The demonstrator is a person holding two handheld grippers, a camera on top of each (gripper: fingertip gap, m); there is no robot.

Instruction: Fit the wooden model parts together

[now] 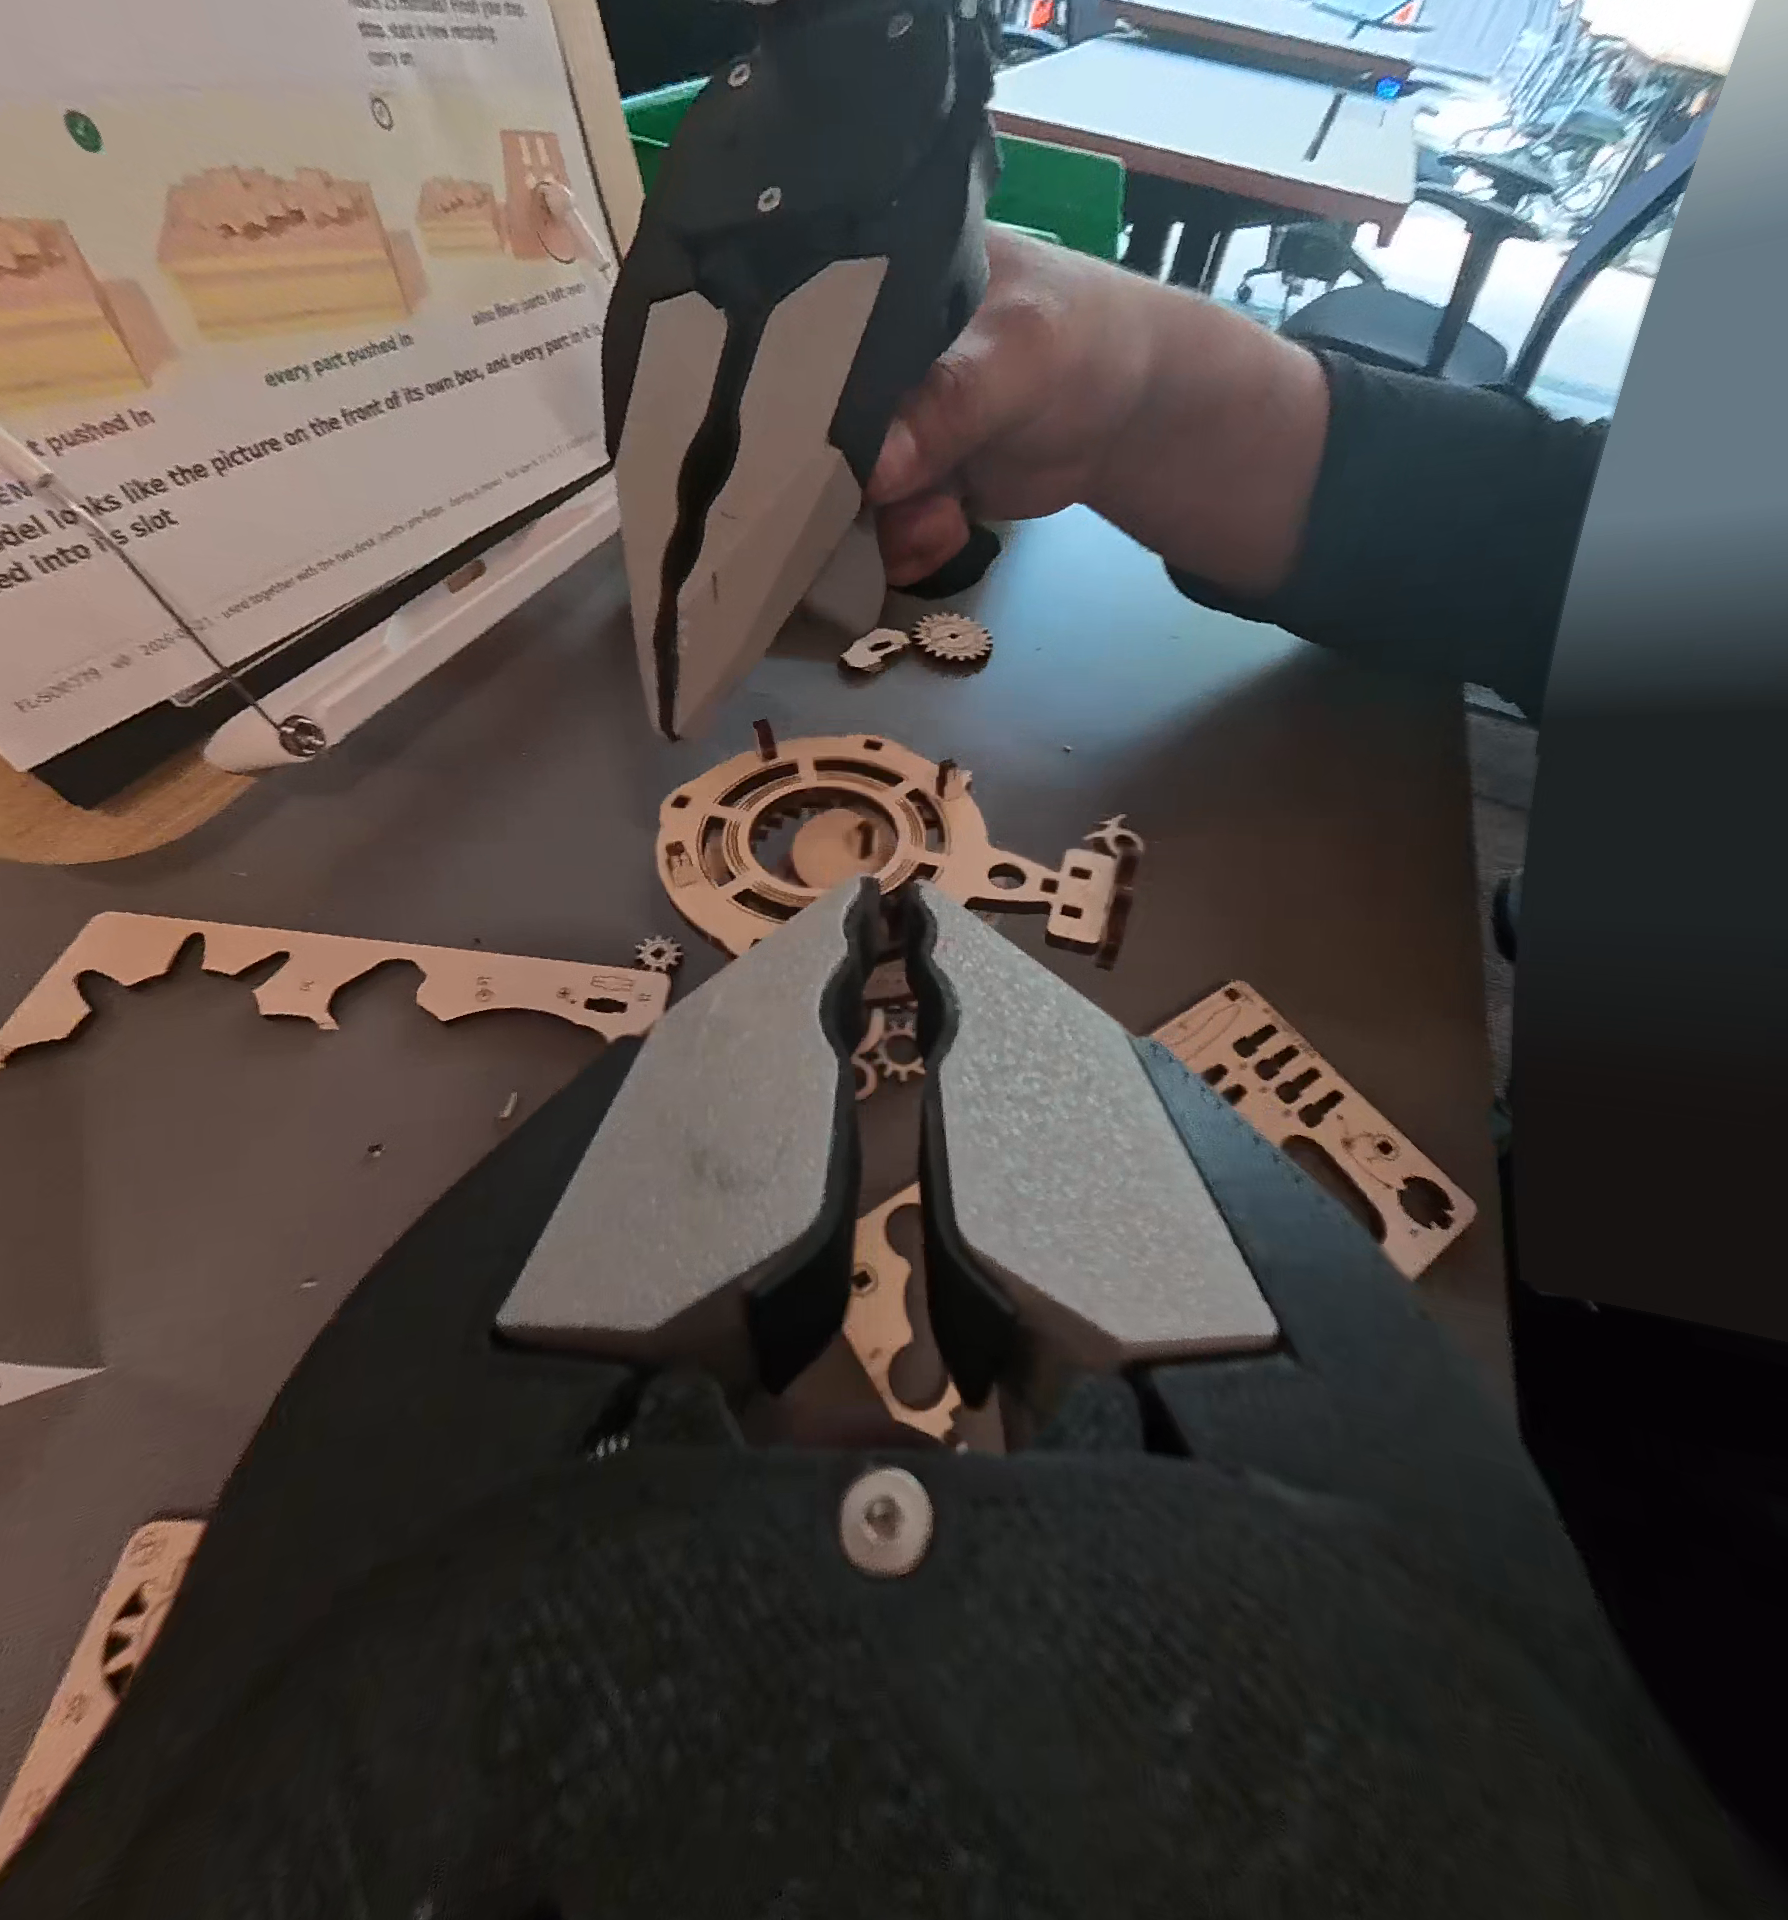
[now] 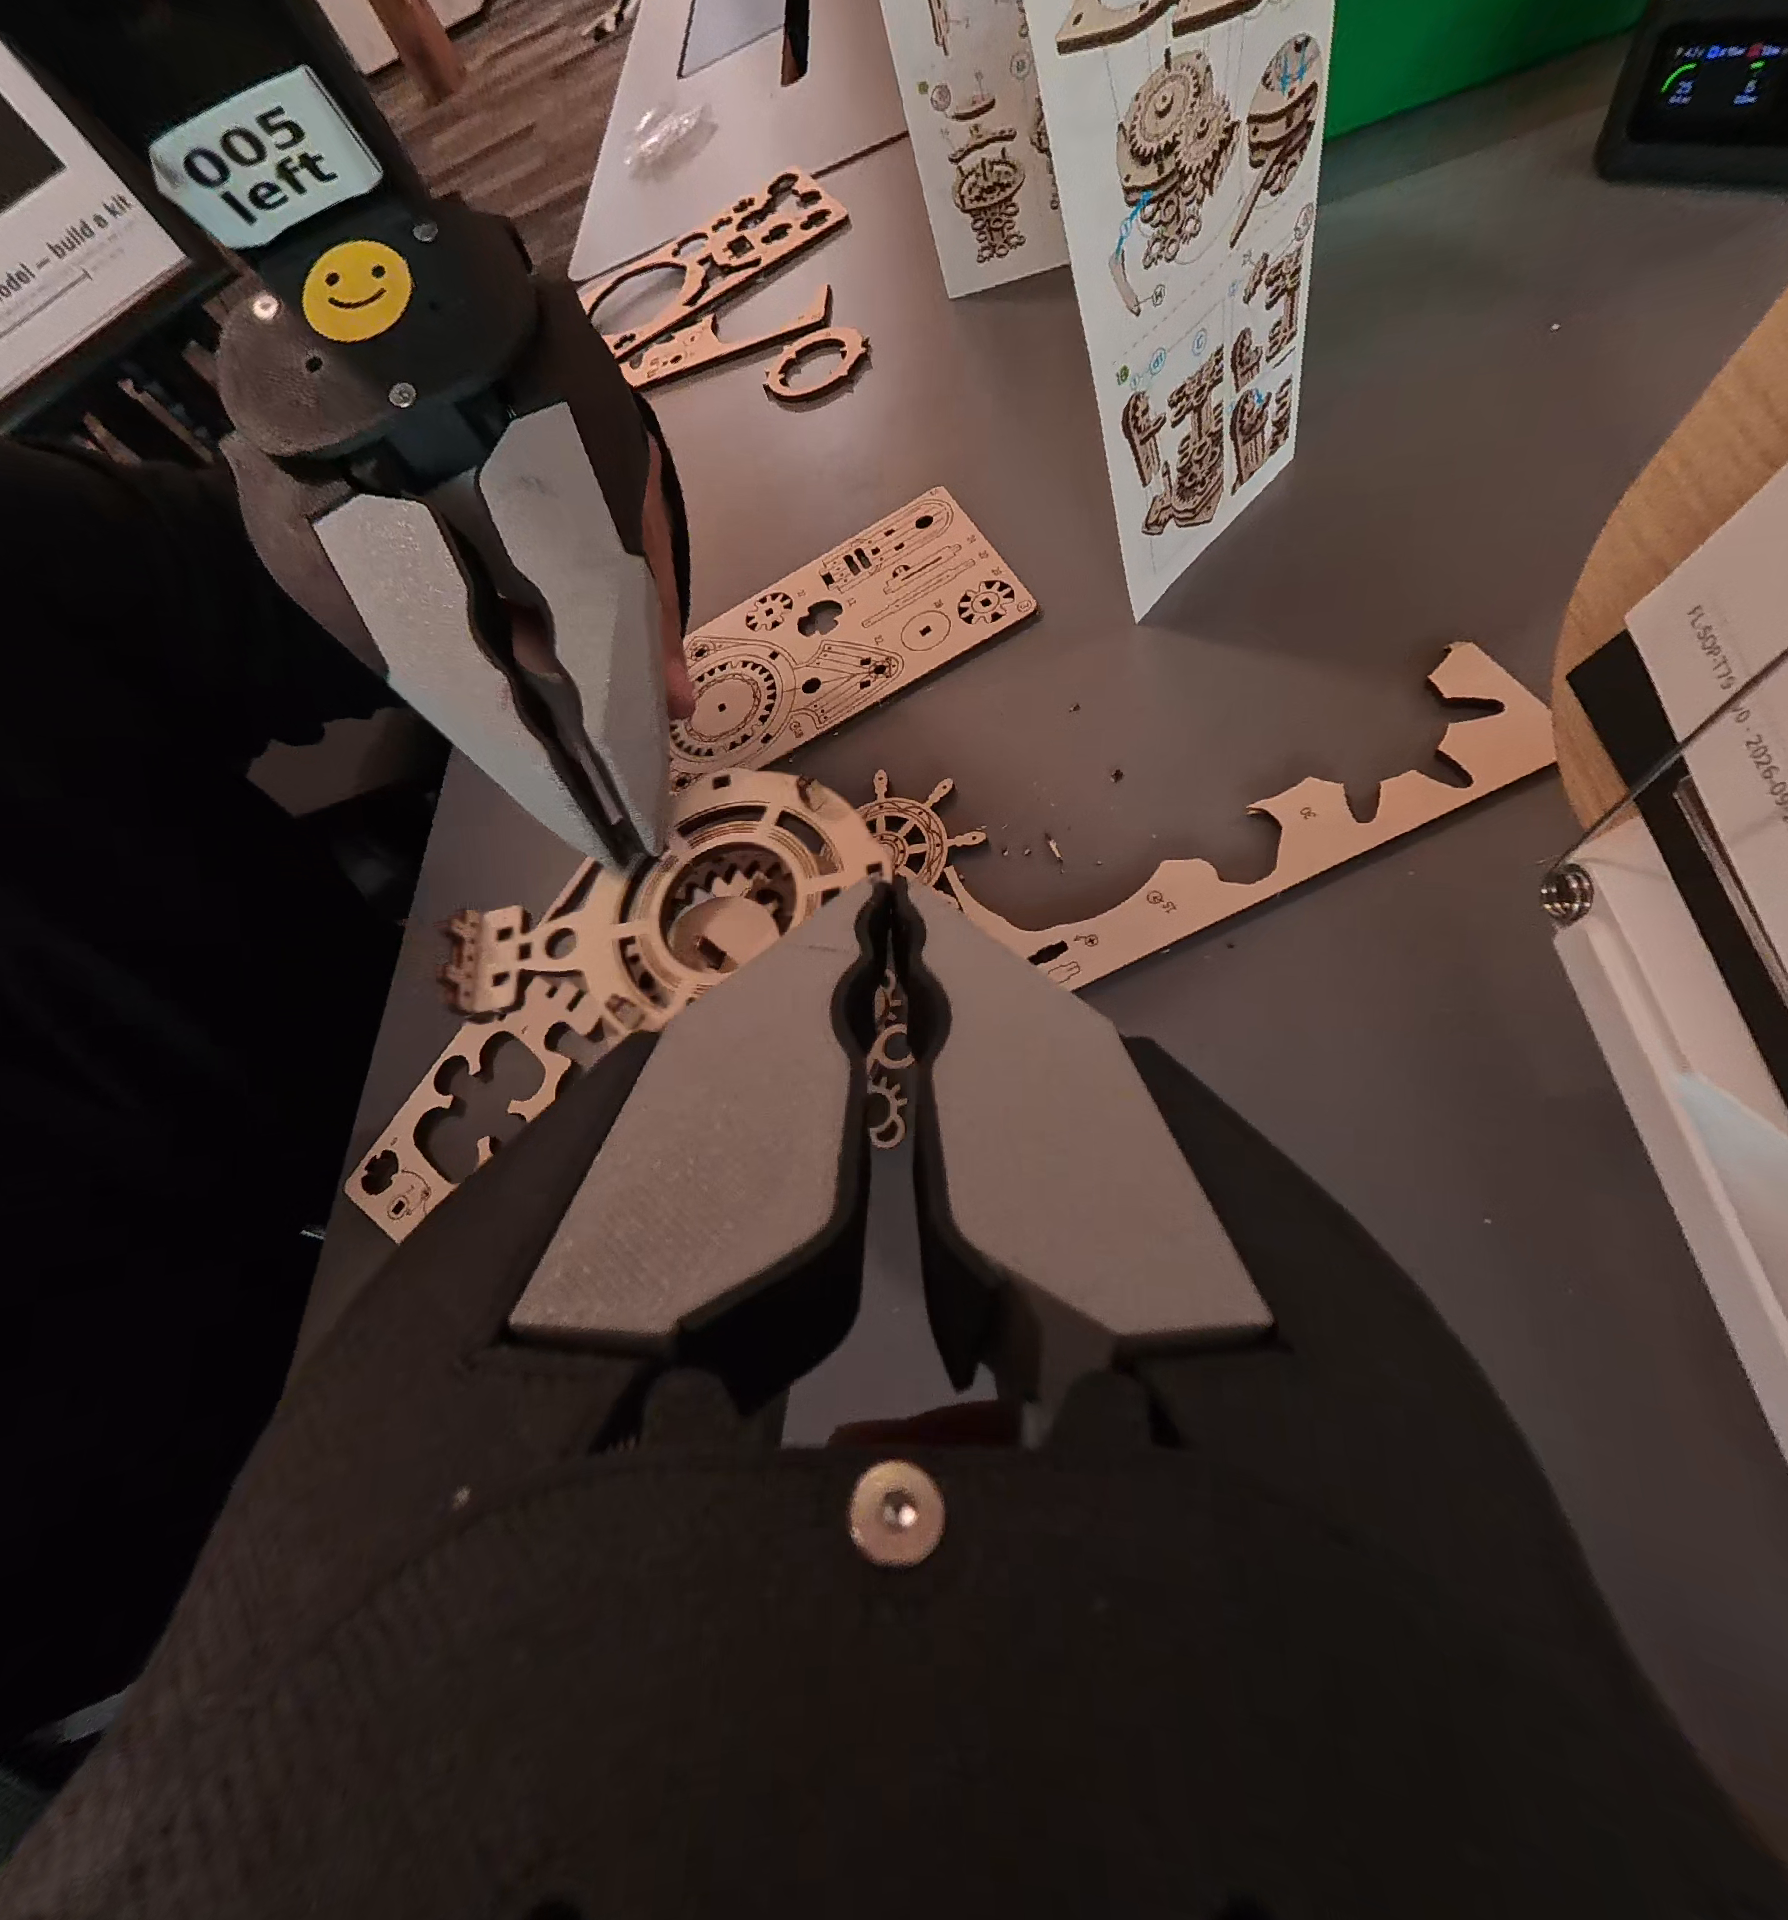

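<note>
A round wooden gear assembly (image 1: 724, 831) with a hinged tab lies flat on the grey table; it also shows in the right wrist view (image 2: 765, 821). My left gripper (image 1: 888, 896) is shut, its tips down on the assembly's near rim, as the right wrist view (image 2: 628, 852) also shows. My right gripper (image 2: 890, 896) is shut, tips just above the table at the assembly's other edge, beside a small ship's-wheel part (image 2: 905, 831). It appears in the left wrist view (image 1: 670, 727), held by a hand (image 1: 1098, 416). I see nothing between either pair of fingers.
A wavy cut-out strip (image 1: 329, 977) (image 2: 1285, 862), punched parts sheets (image 1: 1305, 1122) (image 2: 869, 623), a small gear (image 1: 952, 639) and wood crumbs lie around. A standing sign board (image 1: 246, 364) and folded instruction sheets (image 2: 1202, 312) border the table. A device with a screen (image 2: 1721, 94) sits at the back.
</note>
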